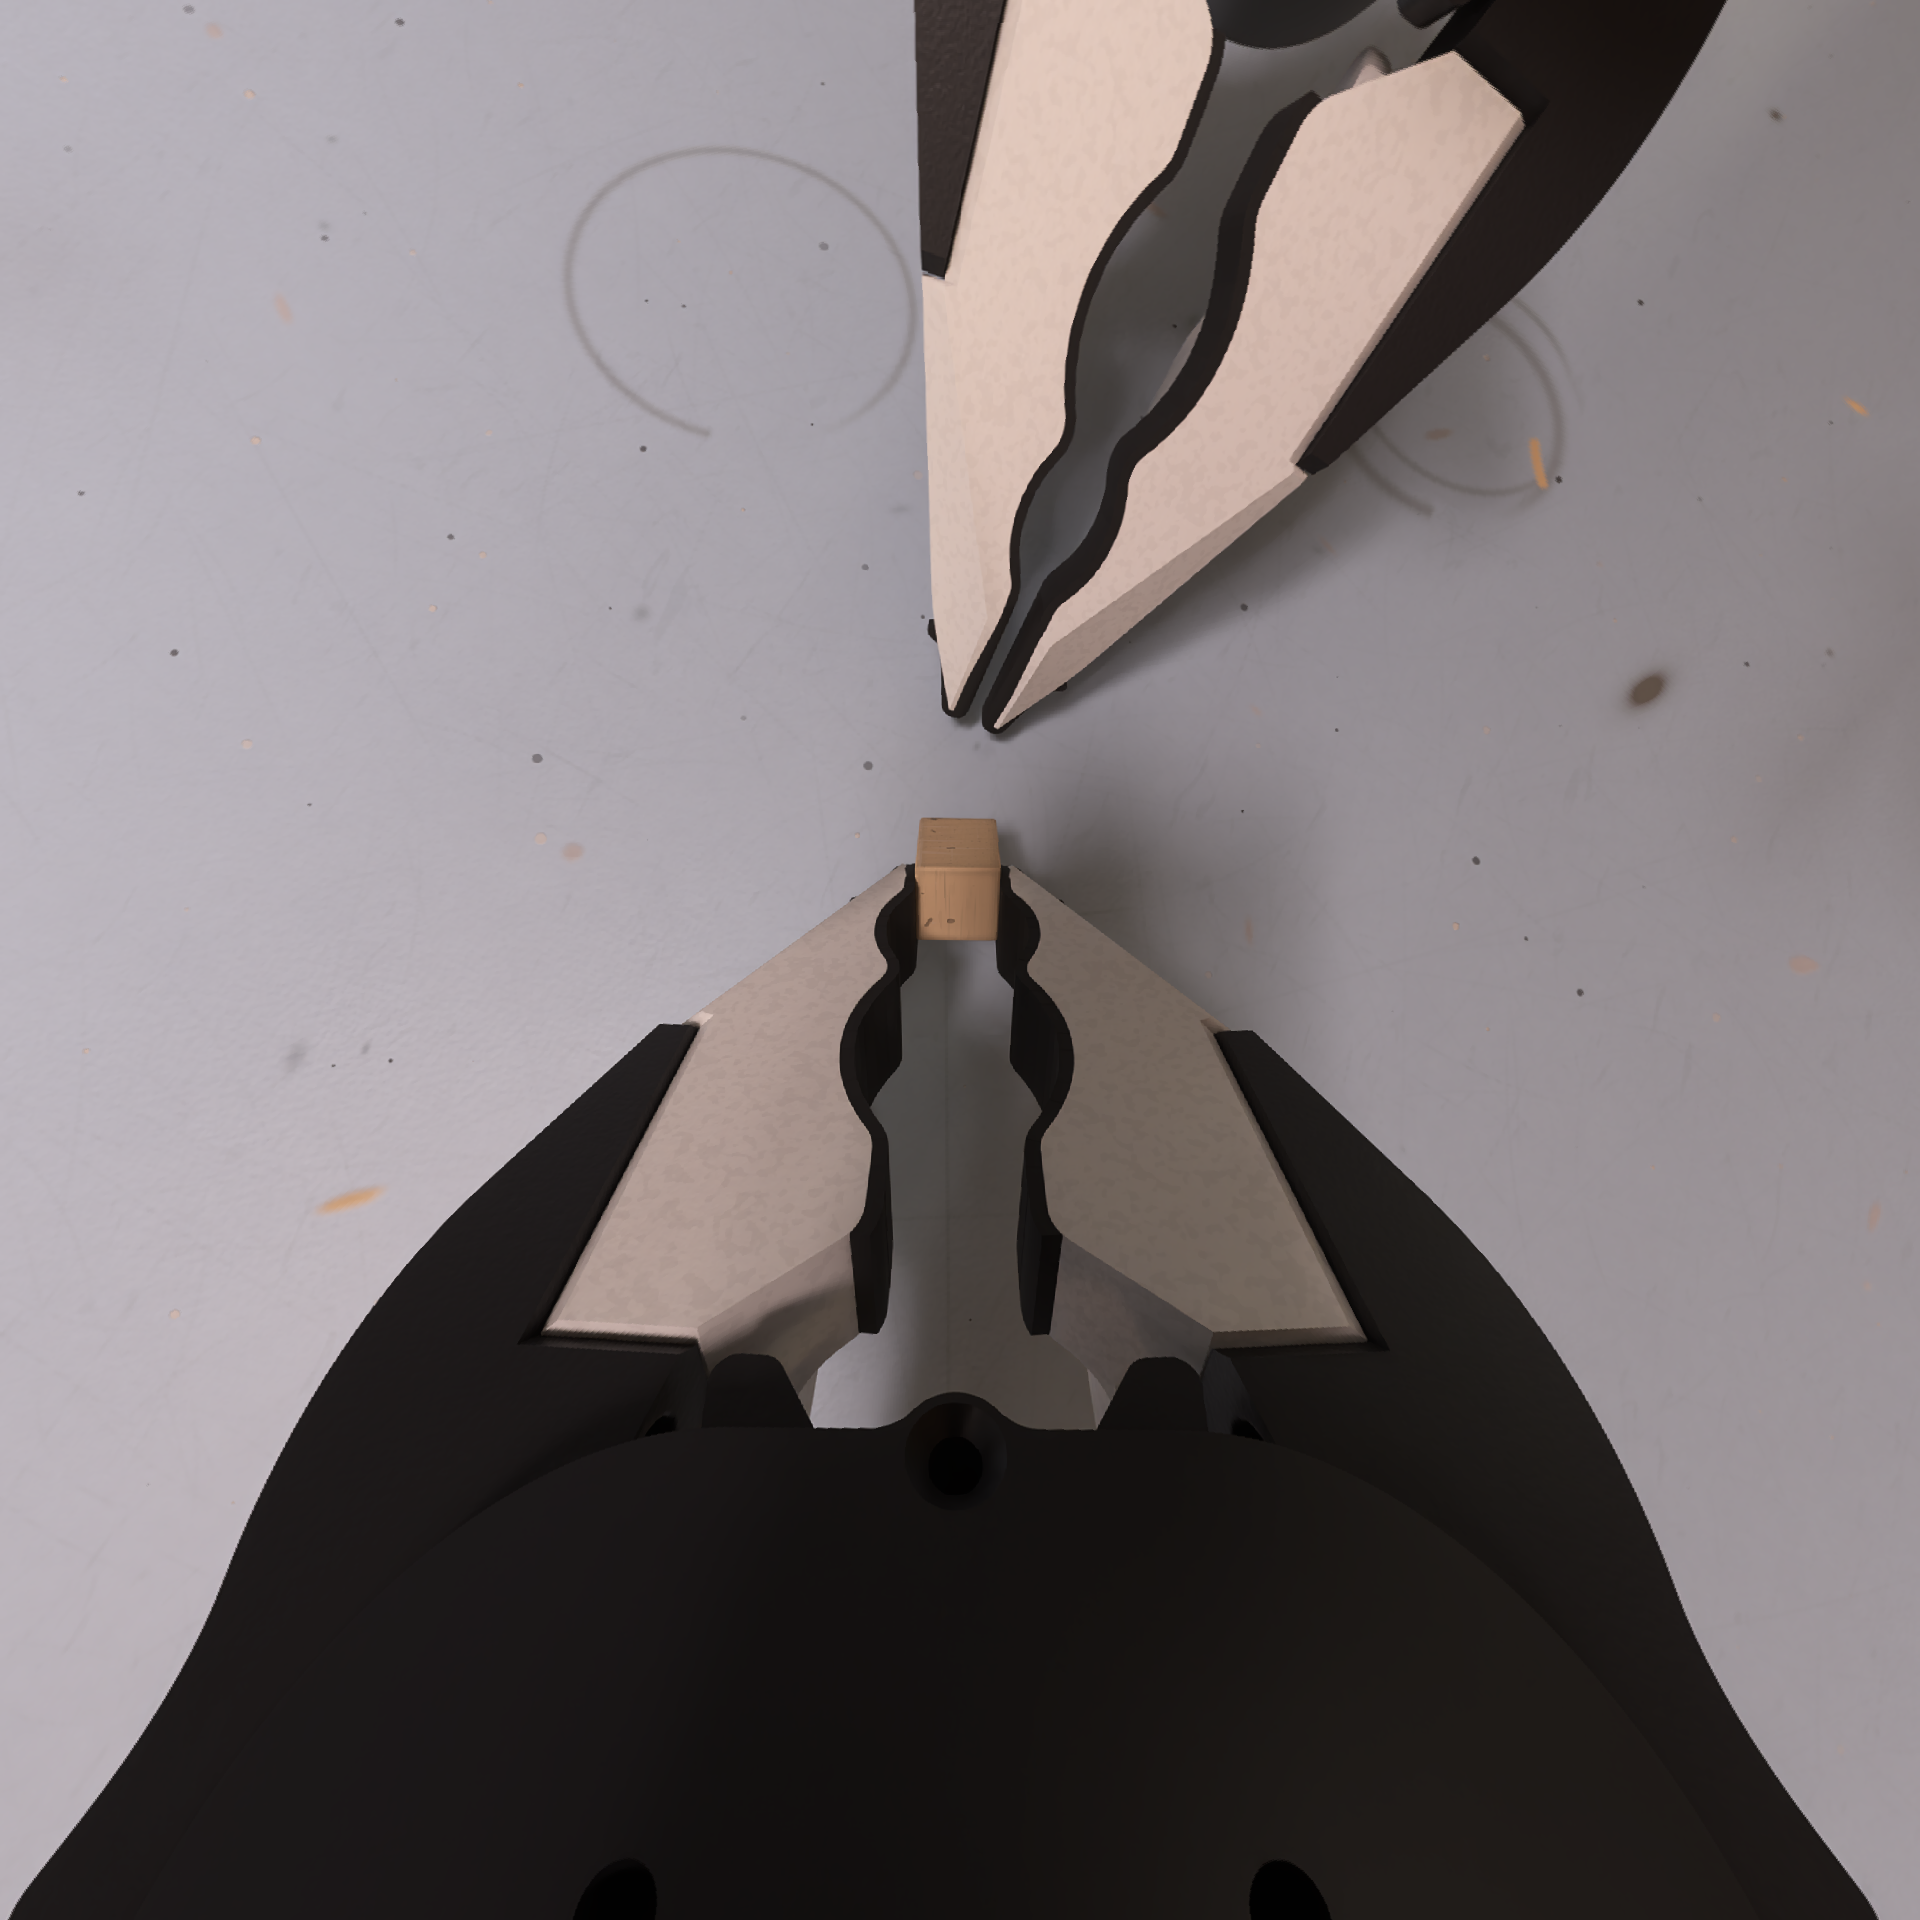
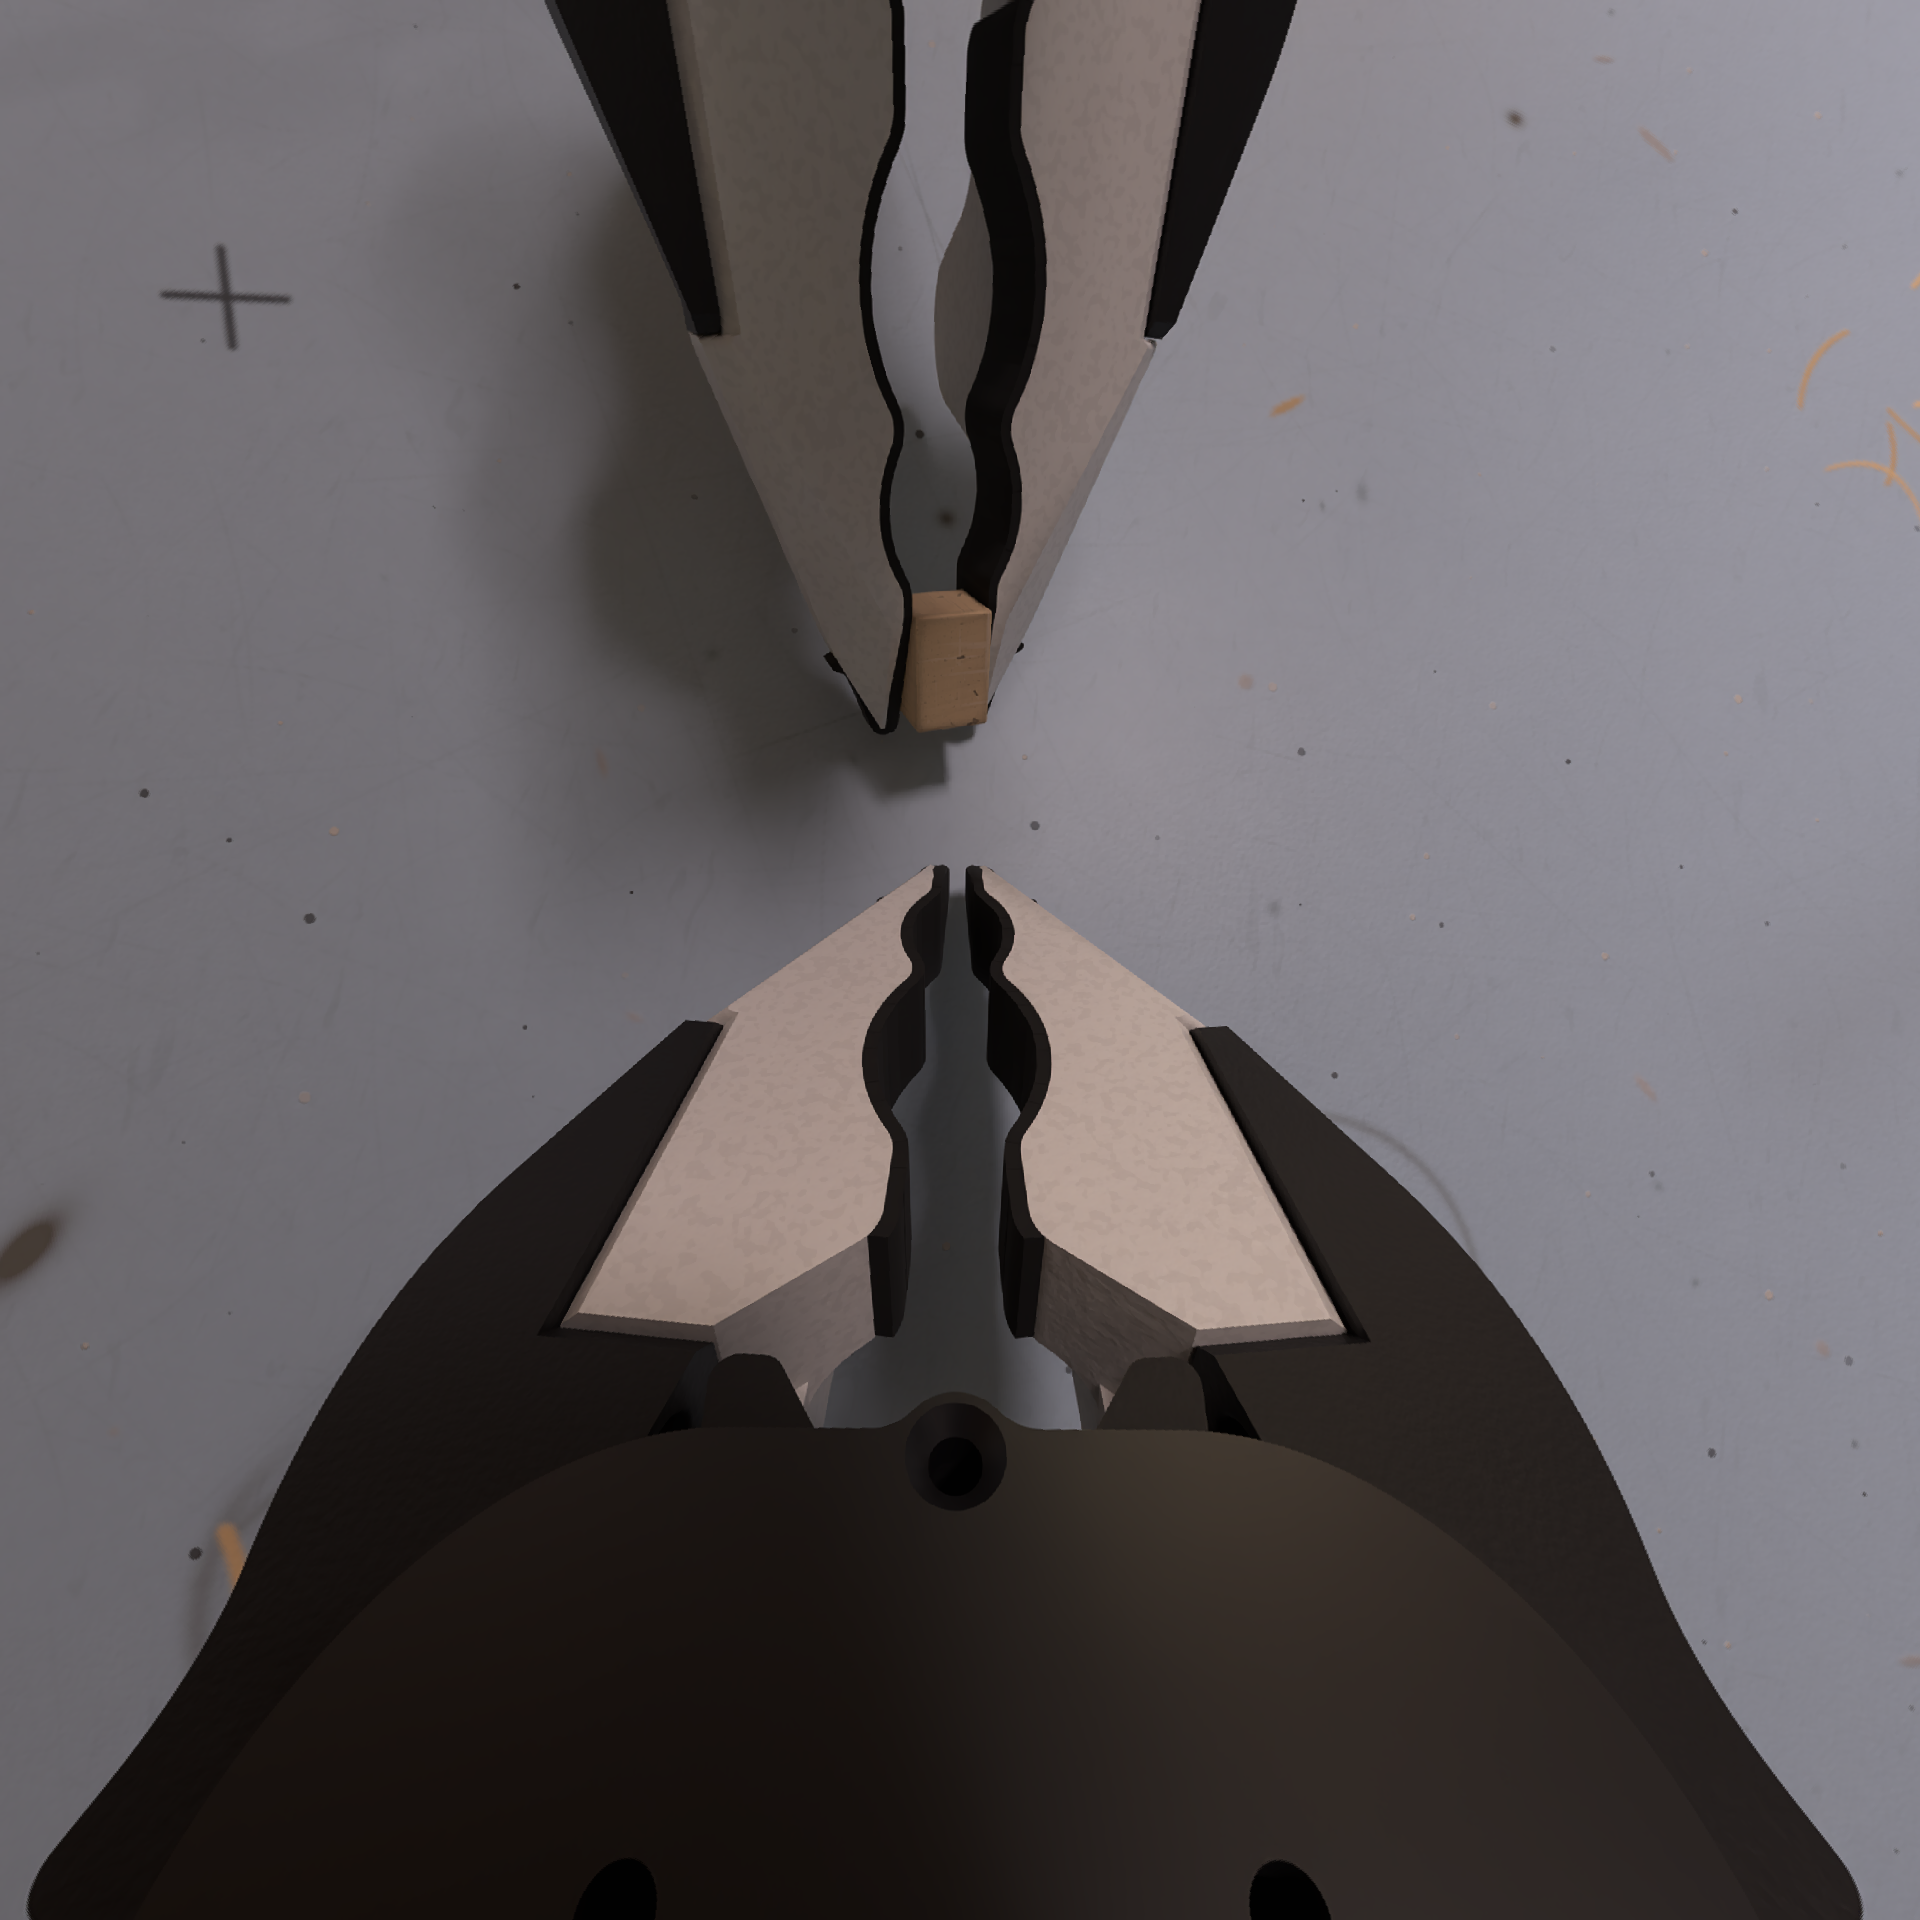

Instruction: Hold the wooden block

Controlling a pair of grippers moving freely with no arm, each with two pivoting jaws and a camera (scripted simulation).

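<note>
In the left wrist view, the left gripper (image 1: pixel 957 902) is seen closed on the wooden block (image 1: pixel 957 883), which is pinched at the very tips of the two fingers. The block is small, pale tan and roughly cubic, with faint grain lines and a few dark flecks on its faces. It is held above the grey, speckled desk (image 1: pixel 312 727), where its shadow falls. Just beyond the block, apart from it, the right gripper (image 1: pixel 980 717) is pointed toward it, its tips brought nearly together with nothing between them. Farther back, faint circular marks (image 1: pixel 727 291) are seen on the desk.
</note>
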